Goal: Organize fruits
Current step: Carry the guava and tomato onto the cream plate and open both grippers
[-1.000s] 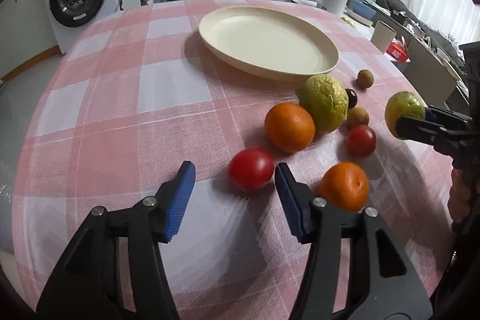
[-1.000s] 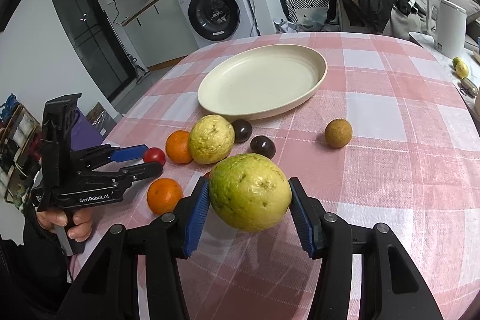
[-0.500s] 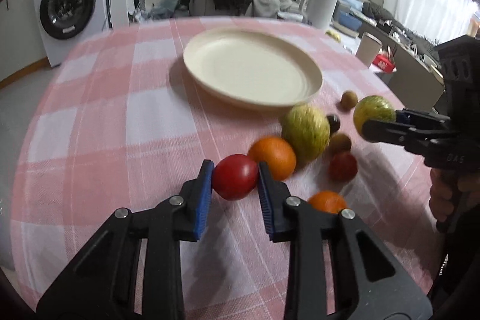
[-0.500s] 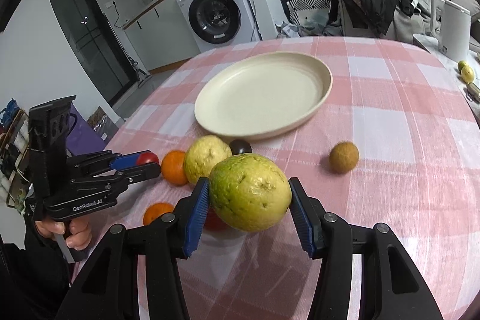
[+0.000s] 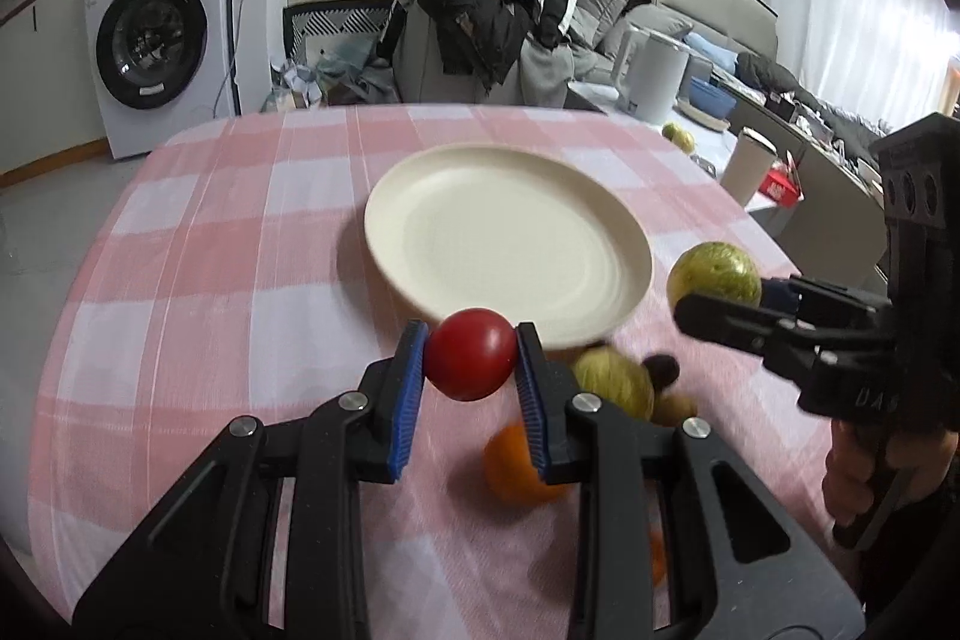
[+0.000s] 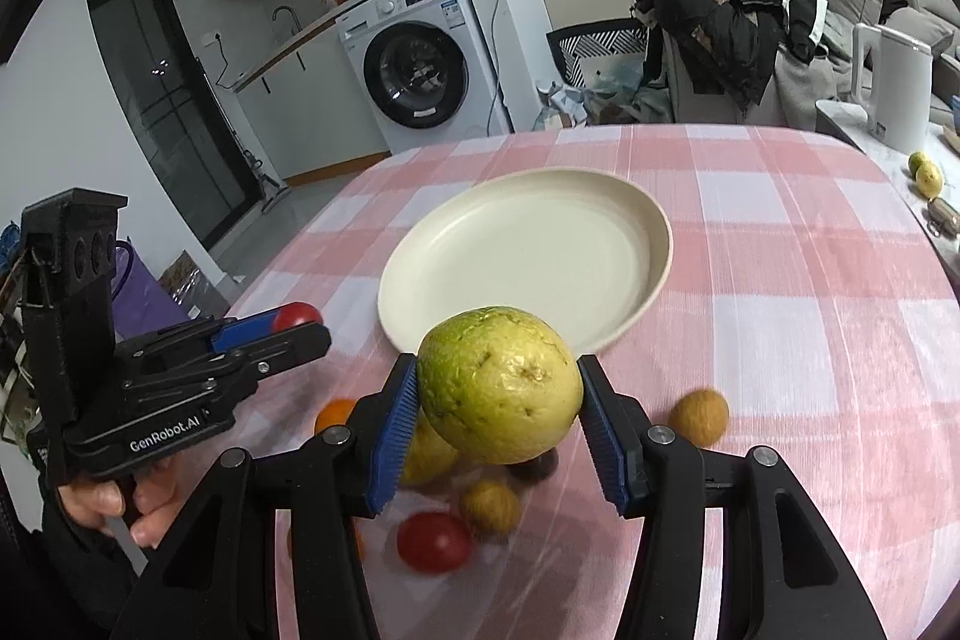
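A round worktop [image 5: 180,292] under a pink-and-white checked cloth fills your view, with a washing machine [image 5: 159,43] and a chair heaped with dark clothes [image 5: 480,16] behind it. An empty cream plate [image 5: 507,244] sits near the middle of the cloth. Your left gripper [image 5: 471,358] has its jaws closed on a red tomato [image 5: 471,353], the blue pads pressing both sides, and you hold it clear of the cloth just in front of the plate's near rim. Your right gripper [image 6: 498,403] grips a large yellow-green guava [image 6: 499,391] between its pads, also lifted off the cloth near the plate's near edge. Beneath and between your two grippers the other fruit lies on the cloth: a second guava [image 5: 615,379], an orange [image 5: 516,466], a dark round fruit [image 5: 663,370], a second red tomato [image 6: 433,541], a small yellowish fruit [image 6: 489,505] and a brown round fruit [image 6: 699,417] lying apart to the right. Motion blur softens these, so finer detail cannot be told. Your right hand [image 5: 858,472] shows on its gripper's handle.
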Available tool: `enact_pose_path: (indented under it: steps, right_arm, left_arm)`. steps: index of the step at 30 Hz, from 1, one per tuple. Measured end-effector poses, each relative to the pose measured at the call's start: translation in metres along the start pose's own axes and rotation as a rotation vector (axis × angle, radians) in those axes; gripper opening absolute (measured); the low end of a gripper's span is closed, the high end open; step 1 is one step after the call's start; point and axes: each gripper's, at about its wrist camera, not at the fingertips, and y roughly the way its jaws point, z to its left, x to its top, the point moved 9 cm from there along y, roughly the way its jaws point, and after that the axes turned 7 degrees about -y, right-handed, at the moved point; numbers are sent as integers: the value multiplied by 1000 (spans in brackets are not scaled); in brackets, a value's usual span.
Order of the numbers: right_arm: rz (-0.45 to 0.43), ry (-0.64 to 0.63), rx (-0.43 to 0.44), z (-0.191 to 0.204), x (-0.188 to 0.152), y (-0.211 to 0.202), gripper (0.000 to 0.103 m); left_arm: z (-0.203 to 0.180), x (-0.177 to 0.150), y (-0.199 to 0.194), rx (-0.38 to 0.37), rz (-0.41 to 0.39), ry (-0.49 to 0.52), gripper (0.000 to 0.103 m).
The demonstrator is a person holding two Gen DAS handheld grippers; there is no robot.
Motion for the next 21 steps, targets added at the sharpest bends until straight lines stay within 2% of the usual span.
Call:
enact_pose_path:
  steps: [6, 13, 21]
  right_arm:
    - [-7, 11, 0, -6, 13, 11, 53]
    - [4, 29, -10, -17, 21, 28, 53]
    - [25, 40, -25, -28, 17, 42, 53]
  left_arm:
    - [-11, 16, 15, 39, -32, 14, 26]
    - [-19, 22, 42, 44, -15, 38, 26]
    - [-15, 14, 65, 52, 16, 45, 26]
